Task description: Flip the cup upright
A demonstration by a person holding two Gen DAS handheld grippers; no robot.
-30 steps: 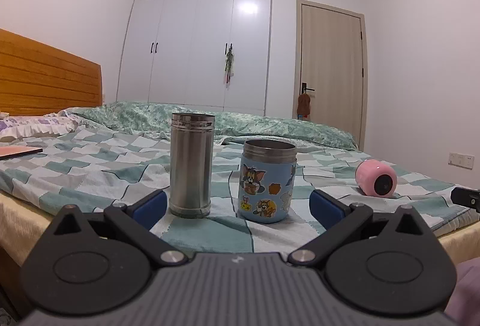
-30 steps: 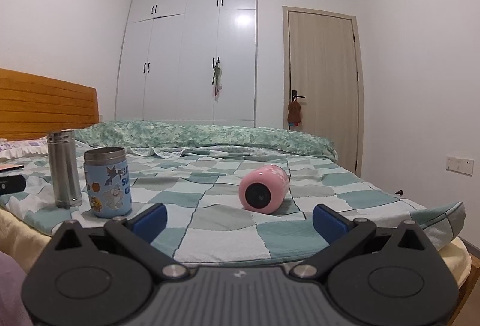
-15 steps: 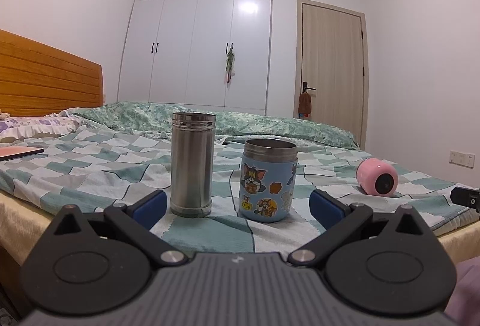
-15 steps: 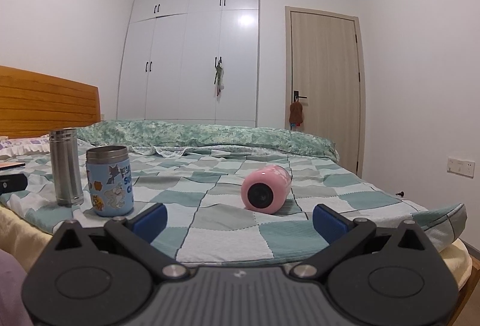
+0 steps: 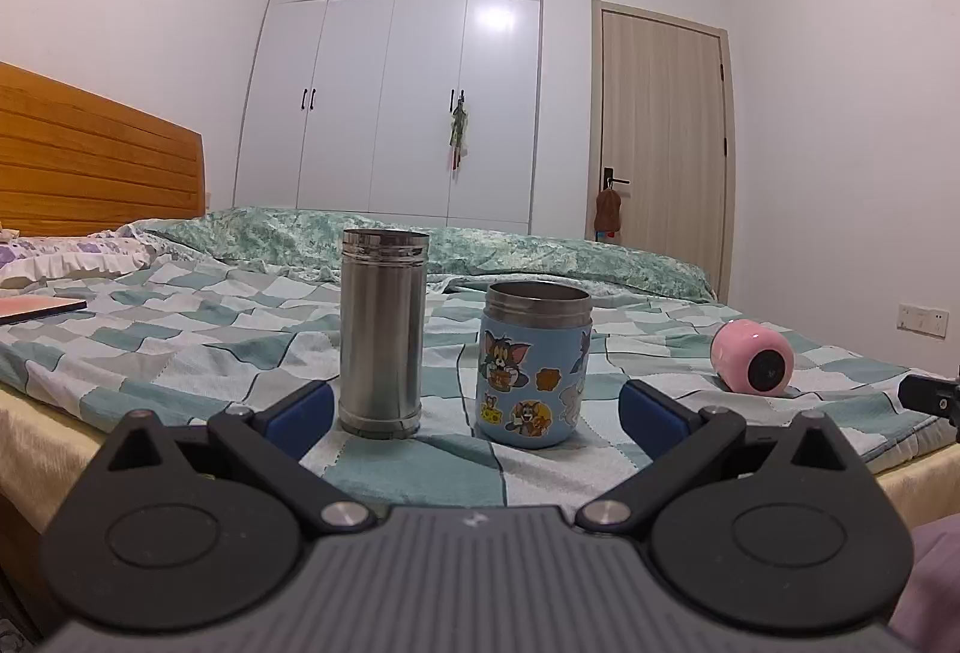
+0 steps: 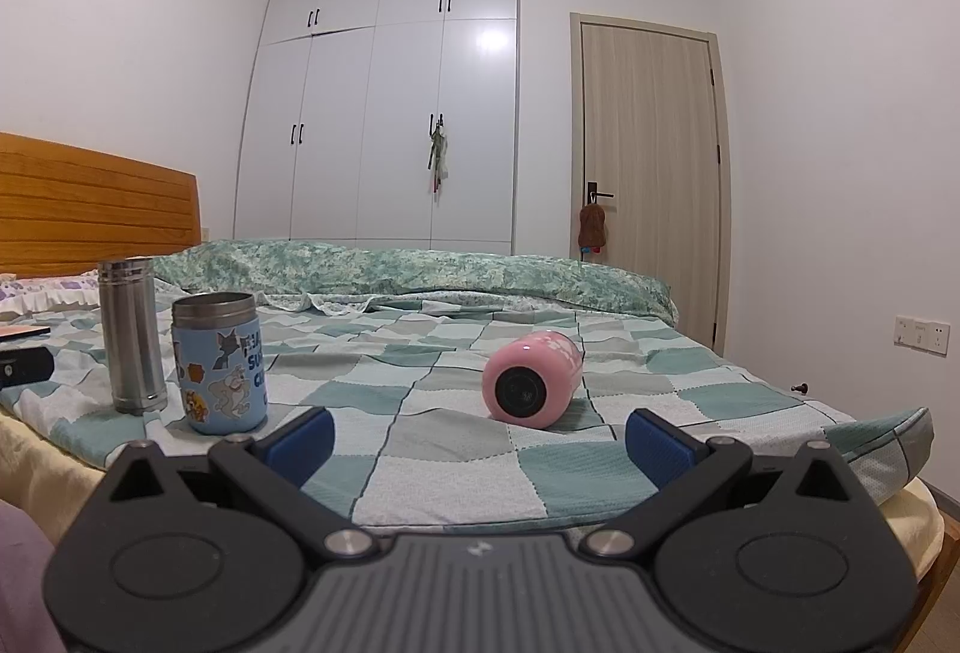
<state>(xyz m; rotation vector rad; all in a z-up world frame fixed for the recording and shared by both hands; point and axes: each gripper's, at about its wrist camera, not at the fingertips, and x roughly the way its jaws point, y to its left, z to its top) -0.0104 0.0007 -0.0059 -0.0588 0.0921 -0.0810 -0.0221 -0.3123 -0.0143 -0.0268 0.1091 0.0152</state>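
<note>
Two cups stand upright; the pink cup [image 6: 533, 383] lies sideways, so I aim my wide, empty right gripper [image 6: 477, 434] there.

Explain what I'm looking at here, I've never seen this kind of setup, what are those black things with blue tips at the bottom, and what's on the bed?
Those black things are two handheld grippers, one in each of a person's hands, and each carries a wide-angle camera looking out along its fingers. One picture comes from the left gripper, the other from the right gripper. The blue tips are finger pads. Both grippers are open and hold nothing. On the checked bed cover stand a steel flask and a blue cartoon cup, both upright. A pink cup lies on its side, its base facing the right camera. That one needs standing up, and the right gripper faces it most directly.
</note>
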